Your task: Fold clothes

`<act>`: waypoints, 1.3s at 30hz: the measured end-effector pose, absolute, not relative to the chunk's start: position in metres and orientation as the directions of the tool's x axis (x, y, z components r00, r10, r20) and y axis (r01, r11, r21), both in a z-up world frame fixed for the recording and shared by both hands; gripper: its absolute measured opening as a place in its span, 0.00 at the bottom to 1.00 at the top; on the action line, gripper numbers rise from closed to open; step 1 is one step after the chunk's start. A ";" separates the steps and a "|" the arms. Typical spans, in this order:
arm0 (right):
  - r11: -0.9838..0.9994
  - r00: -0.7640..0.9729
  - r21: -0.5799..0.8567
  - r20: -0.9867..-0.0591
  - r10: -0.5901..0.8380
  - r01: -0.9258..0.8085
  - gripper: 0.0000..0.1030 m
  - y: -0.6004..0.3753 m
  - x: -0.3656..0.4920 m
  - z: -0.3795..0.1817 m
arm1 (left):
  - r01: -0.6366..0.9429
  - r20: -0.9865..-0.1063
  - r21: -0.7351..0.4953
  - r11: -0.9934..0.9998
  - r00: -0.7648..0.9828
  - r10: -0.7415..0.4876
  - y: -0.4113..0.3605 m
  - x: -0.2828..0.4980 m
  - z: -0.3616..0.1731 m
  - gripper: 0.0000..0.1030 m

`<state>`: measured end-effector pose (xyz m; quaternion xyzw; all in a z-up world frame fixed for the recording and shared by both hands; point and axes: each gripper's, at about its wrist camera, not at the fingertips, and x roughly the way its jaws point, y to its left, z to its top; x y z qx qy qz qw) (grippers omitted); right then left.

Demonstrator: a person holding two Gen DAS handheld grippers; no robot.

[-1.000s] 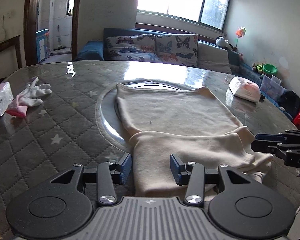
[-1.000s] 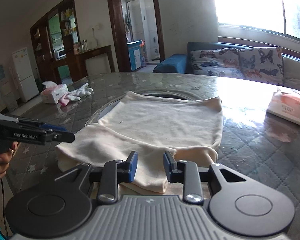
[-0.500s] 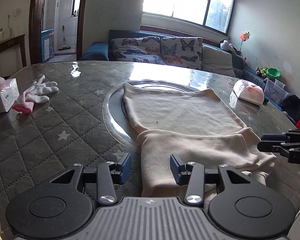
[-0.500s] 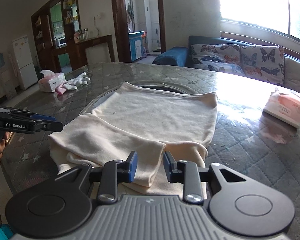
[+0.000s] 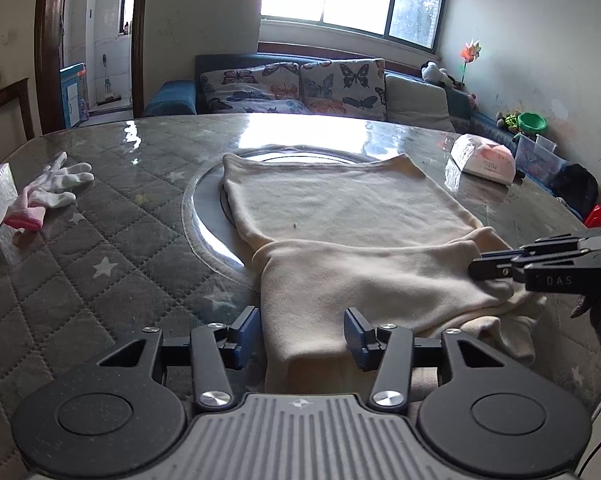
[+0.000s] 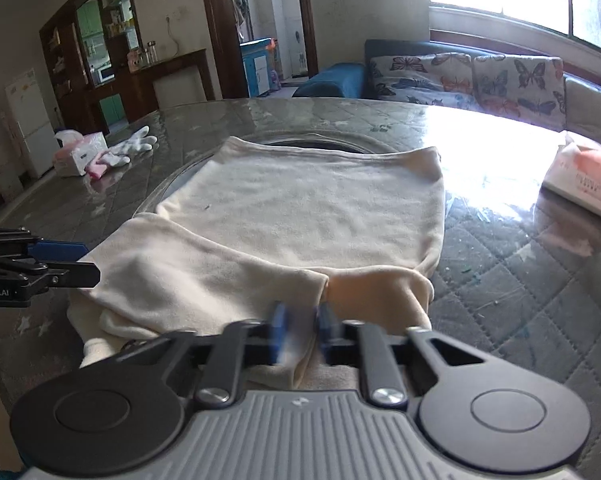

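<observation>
Both wrist views low, close, sharing cream garment (image 5: 340, 216).

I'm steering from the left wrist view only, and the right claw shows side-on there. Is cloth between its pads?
Observer: Yes. The right claw is closing, with a folded flap of the cream garment between its pads.
Operator: Which part of the flap?
Observer: Its right end, where it meets the layer beneath.
Operator: What lies under my left claw?
Observer: Beside the left claw, looser layers stick out under the top fold.
</observation>
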<state>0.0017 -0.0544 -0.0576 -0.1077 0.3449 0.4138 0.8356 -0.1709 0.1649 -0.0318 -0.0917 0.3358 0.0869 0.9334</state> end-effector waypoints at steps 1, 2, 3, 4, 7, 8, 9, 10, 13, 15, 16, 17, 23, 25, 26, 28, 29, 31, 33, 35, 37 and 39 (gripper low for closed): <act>0.636 0.431 0.093 -0.659 0.616 -0.766 0.04 -0.054 0.000 -0.055 | -0.223 -0.646 -0.114 0.968 0.757 0.099 0.165 -0.171 -0.033 0.49; 0.638 0.442 0.082 -0.653 0.615 -0.766 0.04 -0.054 -0.001 -0.053 | -0.222 -0.648 -0.113 0.968 0.755 0.097 0.165 -0.171 -0.034 0.49; 0.641 0.452 0.074 -0.647 0.614 -0.764 0.04 -0.055 -0.002 -0.049 | -0.222 -0.651 -0.112 0.969 0.753 0.097 0.165 -0.171 -0.036 0.49; 0.644 0.462 0.067 -0.641 0.613 -0.762 0.03 -0.056 -0.003 -0.046 | -0.223 -0.654 -0.110 0.969 0.750 0.099 0.166 -0.171 -0.037 0.49; 0.654 0.467 0.065 -0.647 0.603 -0.754 0.03 -0.057 0.001 -0.047 | -0.227 -0.662 -0.110 0.968 0.743 0.099 0.167 -0.170 -0.039 0.49; 0.658 0.466 0.066 -0.653 0.597 -0.750 0.03 -0.057 0.002 -0.049 | -0.228 -0.664 -0.109 0.968 0.741 0.100 0.167 -0.170 -0.039 0.49; 0.663 0.465 0.066 -0.661 0.589 -0.746 0.03 -0.057 0.004 -0.052 | -0.228 -0.663 -0.109 0.967 0.742 0.100 0.168 -0.171 -0.038 0.49; 0.667 0.463 0.068 -0.667 0.583 -0.742 0.03 -0.058 0.006 -0.055 | -0.228 -0.662 -0.109 0.968 0.743 0.100 0.168 -0.171 -0.037 0.49; 0.668 0.457 0.085 -0.666 0.590 -0.740 0.06 -0.062 0.007 -0.053 | -0.221 -0.653 -0.105 0.970 0.751 0.101 0.168 -0.173 -0.031 0.49; 0.664 0.467 0.080 -0.650 0.600 -0.743 0.07 -0.064 0.005 -0.045 | -0.215 -0.645 -0.104 0.971 0.758 0.099 0.169 -0.171 -0.025 0.49; 0.662 0.471 0.079 -0.641 0.607 -0.745 0.07 -0.064 0.004 -0.042 | -0.210 -0.640 -0.105 0.972 0.763 0.095 0.169 -0.170 -0.021 0.49; 0.658 0.472 0.079 -0.632 0.614 -0.749 0.07 -0.063 0.003 -0.039 | -0.205 -0.634 -0.106 0.973 0.768 0.093 0.168 -0.168 -0.018 0.49; 0.626 0.463 0.078 -0.605 0.648 -0.776 0.07 -0.049 0.000 -0.035 | -0.129 -0.602 -0.091 0.987 0.797 0.048 0.160 -0.145 -0.009 0.49; 0.614 0.450 0.076 -0.611 0.651 -0.785 0.07 -0.043 0.000 -0.039 | -0.123 -0.620 -0.085 0.989 0.784 0.045 0.161 -0.135 -0.017 0.48; 0.607 0.443 0.073 -0.616 0.652 -0.791 0.07 -0.041 -0.001 -0.042 | -0.123 -0.631 -0.081 0.989 0.775 0.045 0.162 -0.131 -0.021 0.47; 0.593 0.431 0.064 -0.625 0.651 -0.803 0.08 -0.039 -0.005 -0.047 | -0.121 -0.652 -0.072 0.990 0.757 0.045 0.163 -0.122 -0.029 0.47; 0.592 0.428 0.060 -0.632 0.646 -0.804 0.08 -0.039 -0.005 -0.049 | -0.119 -0.658 -0.065 0.991 0.751 0.047 0.164 -0.121 -0.033 0.47; 0.591 0.424 0.050 -0.647 0.633 -0.805 0.08 -0.042 -0.006 -0.054 | -0.113 -0.663 -0.055 0.992 0.747 0.049 0.165 -0.120 -0.037 0.48; 0.590 0.421 0.041 -0.661 0.621 -0.807 0.09 -0.046 -0.007 -0.058 | -0.113 -0.664 -0.055 0.992 0.746 0.048 0.165 -0.121 -0.038 0.48; 0.586 0.420 0.033 -0.665 0.617 -0.809 0.09 -0.050 -0.008 -0.059 | -0.113 -0.665 -0.053 0.992 0.746 0.049 0.165 -0.124 -0.035 0.48; 0.587 0.426 0.025 -0.664 0.614 -0.809 0.14 -0.052 -0.009 -0.056 | -0.104 -0.662 -0.051 0.993 0.748 0.044 0.163 -0.128 -0.031 0.48; 0.581 0.426 0.018 -0.661 0.618 -0.814 0.17 -0.056 -0.012 -0.051 | -0.071 -0.652 -0.048 0.996 0.758 0.023 0.158 -0.136 -0.025 0.49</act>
